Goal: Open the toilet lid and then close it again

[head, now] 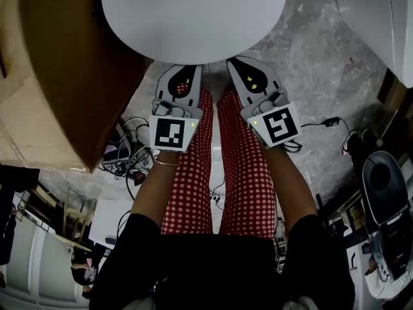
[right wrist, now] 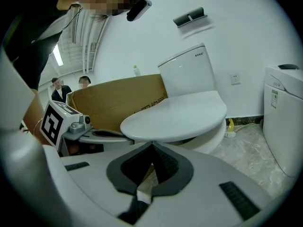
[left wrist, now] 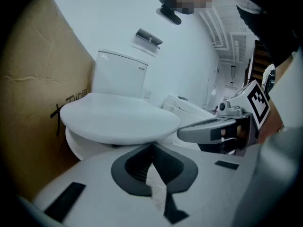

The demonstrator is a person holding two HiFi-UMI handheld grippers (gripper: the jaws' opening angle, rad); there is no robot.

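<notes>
- The lid (head: 193, 15) is seen shut on the toilet.
- The left gripper (head: 183, 71) and right gripper (head: 236, 63) are held side by side, pointed at its near edge.
- Both sets of jaws are closed on nothing.

Toilet lid (head: 193, 15): smooth, glossy white, plastic-looking.
Cardboard box (head: 58, 70): matt brown paperboard, creased.
Floor (head: 322, 63): grey marbled stone look, slight sheen.
Trousers (head: 242, 173): red-white checked cloth.
Left gripper (left wrist: 153, 144), right gripper (right wrist: 152, 144): matt pale plastic shells with dark ribbed pads (left wrist: 136, 167).

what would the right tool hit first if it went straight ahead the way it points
Most likely the front rim of the closed toilet lid, just ahead of the right tool; depth is unclear.
</notes>
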